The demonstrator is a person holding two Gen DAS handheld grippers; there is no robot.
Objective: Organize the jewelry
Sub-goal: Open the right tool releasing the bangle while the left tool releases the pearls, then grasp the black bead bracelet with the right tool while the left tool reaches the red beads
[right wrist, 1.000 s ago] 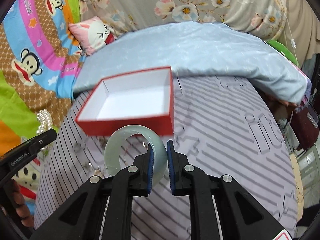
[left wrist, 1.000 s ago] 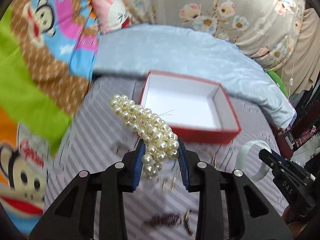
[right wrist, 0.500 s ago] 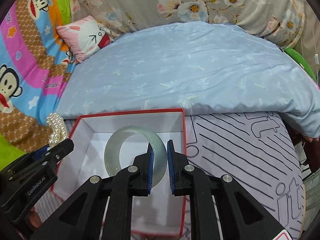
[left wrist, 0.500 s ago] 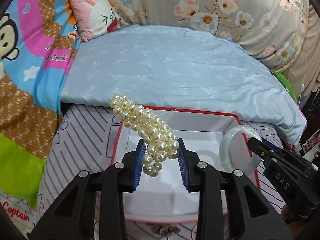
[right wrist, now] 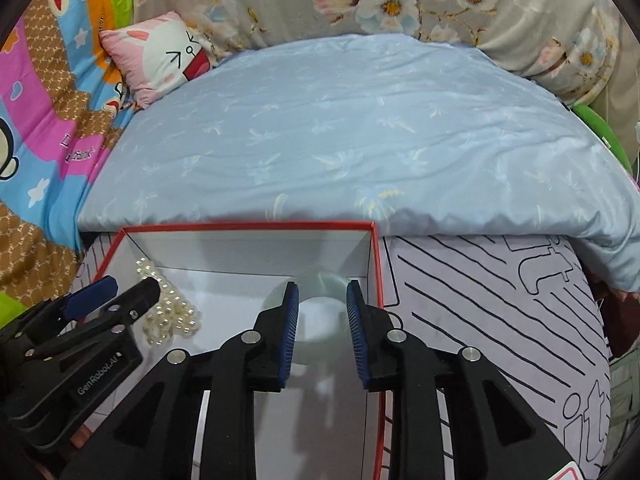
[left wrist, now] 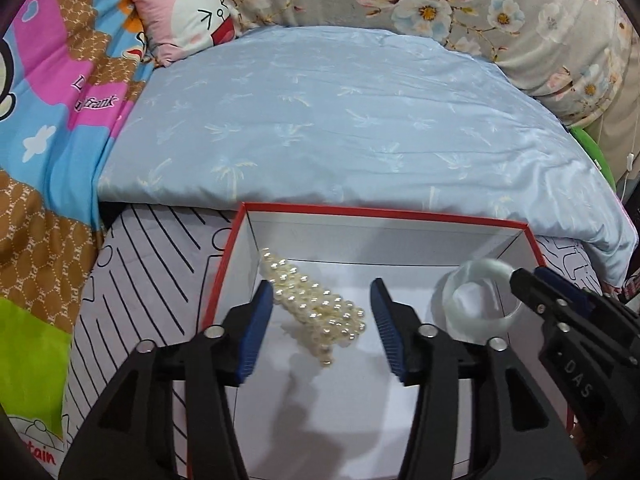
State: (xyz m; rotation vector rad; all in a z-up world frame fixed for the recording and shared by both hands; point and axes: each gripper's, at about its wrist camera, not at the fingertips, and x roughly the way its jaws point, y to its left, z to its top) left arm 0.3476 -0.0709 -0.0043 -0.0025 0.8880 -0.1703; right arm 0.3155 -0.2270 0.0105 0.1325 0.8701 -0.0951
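A red box with a white inside [left wrist: 384, 213] [right wrist: 248, 225] sits on the striped cloth. My left gripper [left wrist: 322, 330] is open over it, and the pearl bracelet [left wrist: 316, 312] is loose between its fingers, blurred, inside the box. The pearls also show in the right wrist view [right wrist: 170, 312]. My right gripper [right wrist: 322, 334] is open over the right part of the box, with the pale jade bangle [right wrist: 320, 316] loose and blurred between its fingers. The bangle shows in the left wrist view [left wrist: 478, 304] beside the right gripper's fingertips [left wrist: 524, 284].
A light blue quilt [left wrist: 340, 128] lies just behind the box. A pink bunny pillow [left wrist: 188, 12] and a cartoon blanket [left wrist: 44, 120] are at the left. The striped cloth [right wrist: 500, 312] spreads to the right of the box.
Both grippers have opened over the box. The pearl bracelet and the jade bangle have left the fingers and dropped into the box.
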